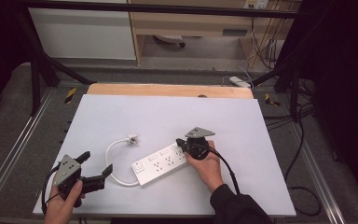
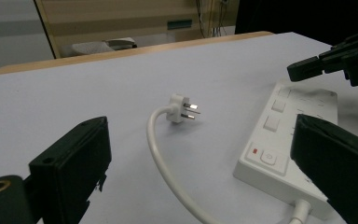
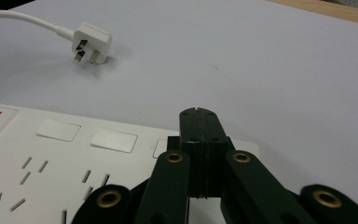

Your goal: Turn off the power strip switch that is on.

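Left gripper (image 1: 94, 165): jaws spread wide, nothing between them, held low near the table's (image 1: 121, 112) near-left corner, aimed toward the cord (image 1: 113, 163). Cord looks limp and light; its plug (image 1: 132, 138) lies loose, prongs exposed, probably best pinched by the body. Power strip (image 1: 161, 164) sits mid-table: rigid plastic, smooth, likely slides when pushed. Right gripper (image 1: 182, 143): jaws pressed together, empty, tips over the strip's far end, hand (image 1: 207, 165) resting behind.
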The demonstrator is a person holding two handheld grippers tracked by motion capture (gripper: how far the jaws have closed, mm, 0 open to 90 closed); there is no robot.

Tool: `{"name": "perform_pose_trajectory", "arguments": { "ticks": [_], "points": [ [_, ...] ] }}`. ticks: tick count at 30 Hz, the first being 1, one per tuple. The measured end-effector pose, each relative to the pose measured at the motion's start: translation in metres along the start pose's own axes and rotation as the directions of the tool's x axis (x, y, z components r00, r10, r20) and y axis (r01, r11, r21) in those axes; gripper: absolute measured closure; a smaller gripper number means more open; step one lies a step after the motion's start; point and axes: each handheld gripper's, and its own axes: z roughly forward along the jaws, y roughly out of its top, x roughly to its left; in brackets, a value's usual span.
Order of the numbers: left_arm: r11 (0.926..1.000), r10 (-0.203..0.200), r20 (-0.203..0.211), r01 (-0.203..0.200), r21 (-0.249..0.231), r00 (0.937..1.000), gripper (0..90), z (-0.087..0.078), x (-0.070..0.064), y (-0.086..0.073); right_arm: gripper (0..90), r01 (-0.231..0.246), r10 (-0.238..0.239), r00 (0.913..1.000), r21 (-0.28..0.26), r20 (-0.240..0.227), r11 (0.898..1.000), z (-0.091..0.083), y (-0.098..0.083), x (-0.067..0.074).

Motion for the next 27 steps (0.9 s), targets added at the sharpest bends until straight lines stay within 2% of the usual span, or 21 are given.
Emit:
{"name": "perform_pose_trajectory", "arguments": {
  "ticks": [10,27],
  "points": [
    [1.0000,-0.002,-0.001,0.002,0.001,1.0000,4.9,0.0000,0.0000,-0.0001,90.0,-0.016,0.016,0.9999,0.015,-0.004,1.000,0.0053,-0.0025,0.0001],
    [1.0000,0.001,0.002,-0.001,0.002,1.0000,4.9,0.0002,-0.0002,-0.0001,90.0,-0.012,0.012,0.9999,0.021,-0.004,1.000,0.0094,-0.0046,0.0009]
  ]
}}
